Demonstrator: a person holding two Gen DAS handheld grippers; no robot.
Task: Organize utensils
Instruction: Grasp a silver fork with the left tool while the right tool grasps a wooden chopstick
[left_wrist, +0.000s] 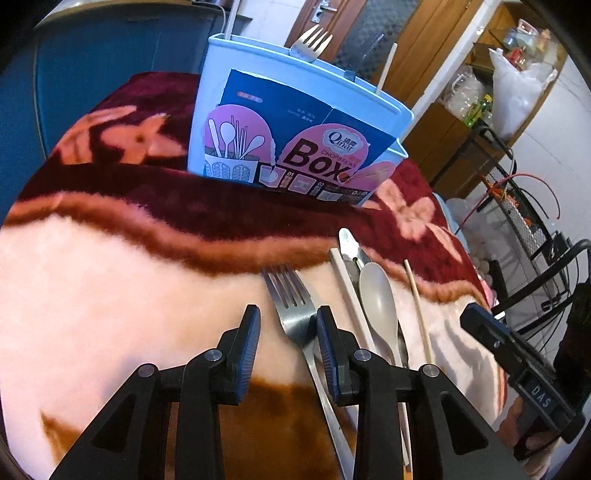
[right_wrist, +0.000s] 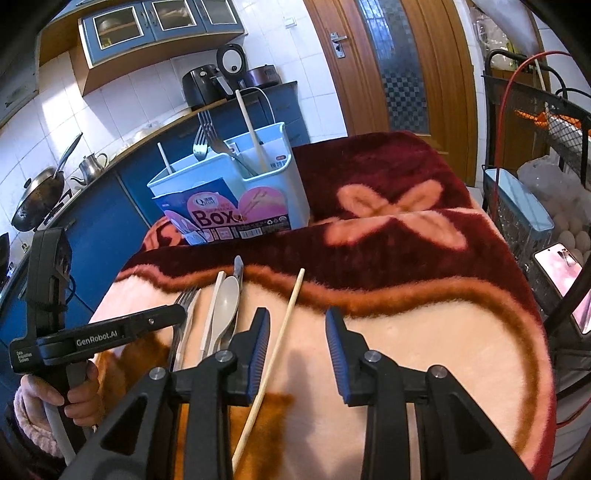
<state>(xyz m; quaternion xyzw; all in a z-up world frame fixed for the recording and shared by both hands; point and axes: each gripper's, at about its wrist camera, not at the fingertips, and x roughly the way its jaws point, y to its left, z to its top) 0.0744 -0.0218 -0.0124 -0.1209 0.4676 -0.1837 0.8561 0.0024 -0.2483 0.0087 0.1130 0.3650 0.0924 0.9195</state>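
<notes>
A table draped in a plush blanket (left_wrist: 110, 295), cream in the foreground with a maroon band and pink flower shapes farther back, fills both views.

In the left wrist view, the left gripper (left_wrist: 288, 336) reaches in from the bottom centre. Its jaws stand open with nothing pinched between them. A metal fork (left_wrist: 291, 306) lies on the blanket with its tines pointing up the frame; its neck sits just beside the inner face of the right-hand finger, and the handle runs down under that finger. Whether the pad touches the fork cannot be told. Right of the fork lie a white chopstick (left_wrist: 349, 291), a grey plastic spoon (left_wrist: 378, 299) with a metal utensil partly under it, and a thin wooden chopstick (left_wrist: 417, 306).

At upper centre stands a pale blue utensil box (left_wrist: 221, 92) with a pink and navy label reading "Box". A second fork (left_wrist: 312, 42) and a few sticks rise from its top.

In the right wrist view, the right gripper (right_wrist: 297, 343) enters from the bottom centre, jaws open and empty. The wooden chopstick (right_wrist: 284, 332) runs diagonally on the blanket between the fingers, close to the left-hand one. At lower left a hand (right_wrist: 74, 398) holds the left gripper's handle. The utensil box (right_wrist: 295, 195) stands at upper centre.
</notes>
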